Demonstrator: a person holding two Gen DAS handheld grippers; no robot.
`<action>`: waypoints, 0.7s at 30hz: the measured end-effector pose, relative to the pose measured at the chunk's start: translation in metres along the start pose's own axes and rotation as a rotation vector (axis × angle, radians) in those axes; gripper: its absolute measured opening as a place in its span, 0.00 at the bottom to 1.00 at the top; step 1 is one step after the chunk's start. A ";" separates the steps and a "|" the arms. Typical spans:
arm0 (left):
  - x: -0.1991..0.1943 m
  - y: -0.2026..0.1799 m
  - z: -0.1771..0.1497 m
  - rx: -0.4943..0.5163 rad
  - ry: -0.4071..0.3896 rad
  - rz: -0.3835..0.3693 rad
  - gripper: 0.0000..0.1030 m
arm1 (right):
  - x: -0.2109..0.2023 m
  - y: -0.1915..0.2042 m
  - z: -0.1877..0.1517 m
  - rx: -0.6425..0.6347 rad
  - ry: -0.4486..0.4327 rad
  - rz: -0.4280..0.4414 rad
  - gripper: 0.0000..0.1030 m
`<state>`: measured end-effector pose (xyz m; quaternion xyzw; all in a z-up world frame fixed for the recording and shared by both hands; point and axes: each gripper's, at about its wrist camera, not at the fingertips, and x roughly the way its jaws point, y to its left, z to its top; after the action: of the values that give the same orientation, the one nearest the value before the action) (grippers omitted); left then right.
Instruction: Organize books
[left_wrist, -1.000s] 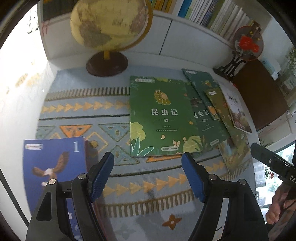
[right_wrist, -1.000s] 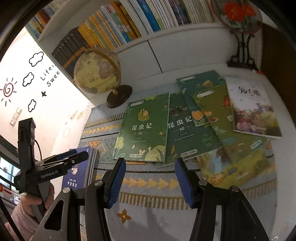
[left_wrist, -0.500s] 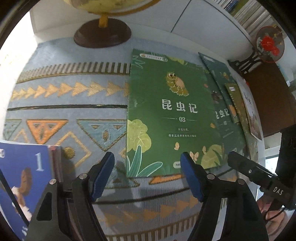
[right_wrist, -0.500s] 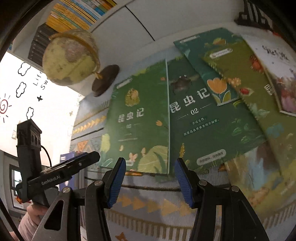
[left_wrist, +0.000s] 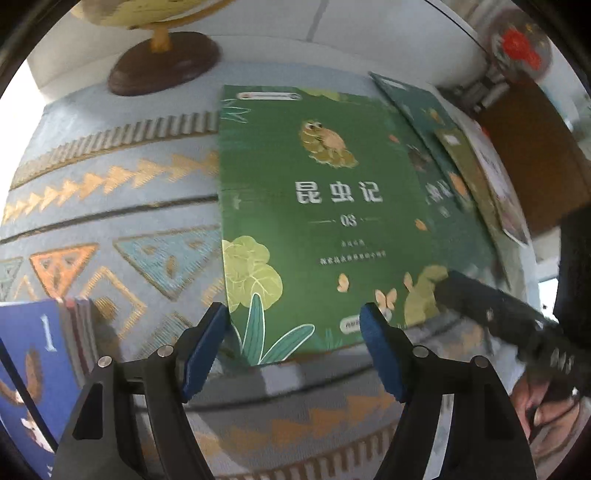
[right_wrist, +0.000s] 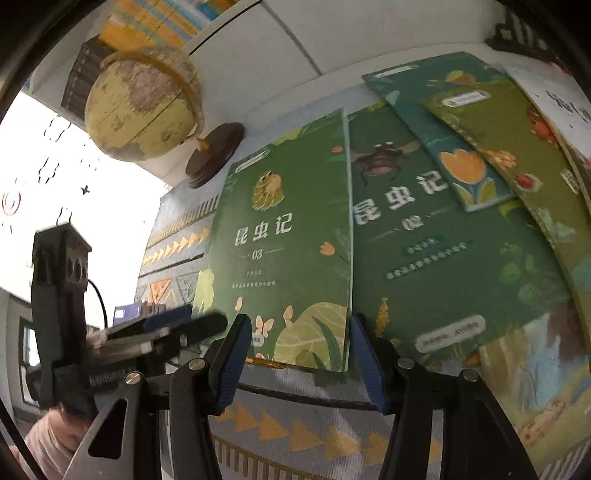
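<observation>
A green book marked 03 (left_wrist: 325, 221) lies flat on the patterned rug (left_wrist: 110, 206). My left gripper (left_wrist: 295, 325) hangs open just over the book's near edge, with the near left corner between its blue pads. My right gripper (right_wrist: 297, 332) is also open, and the near right corner of the same book (right_wrist: 288, 240) shows between its fingers. Neither pair of pads presses on the book. A darker green book marked 02 (right_wrist: 443, 240) lies partly under it on the right. At the lower left a blue book marked 1 (left_wrist: 29, 354) tops a small stack.
A globe (right_wrist: 144, 107) on a brown base (left_wrist: 162, 62) stands at the back left. A teal book (right_wrist: 436, 122), an olive one (right_wrist: 517, 147) and a white one (right_wrist: 561, 103) fan out to the right. A red ornament (left_wrist: 521, 44) and a brown cabinet (left_wrist: 532, 155) are far right.
Both grippers have come down and closer to the green book 03, which now fills much more of each view. The jaws stand about as wide as before.
</observation>
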<state>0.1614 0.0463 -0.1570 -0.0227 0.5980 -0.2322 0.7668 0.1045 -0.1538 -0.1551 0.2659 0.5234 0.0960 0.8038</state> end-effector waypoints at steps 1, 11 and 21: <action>-0.002 -0.003 -0.004 -0.002 0.003 -0.027 0.69 | -0.004 -0.004 0.000 0.019 0.002 0.001 0.52; -0.001 -0.059 -0.062 0.106 0.091 -0.146 0.69 | -0.061 -0.034 -0.050 -0.071 0.086 -0.096 0.52; 0.002 -0.041 -0.030 0.034 0.044 -0.190 0.68 | -0.060 -0.058 -0.034 -0.038 0.026 -0.077 0.52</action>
<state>0.1209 0.0162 -0.1547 -0.0611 0.6057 -0.3146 0.7283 0.0407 -0.2171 -0.1489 0.2290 0.5418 0.0781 0.8049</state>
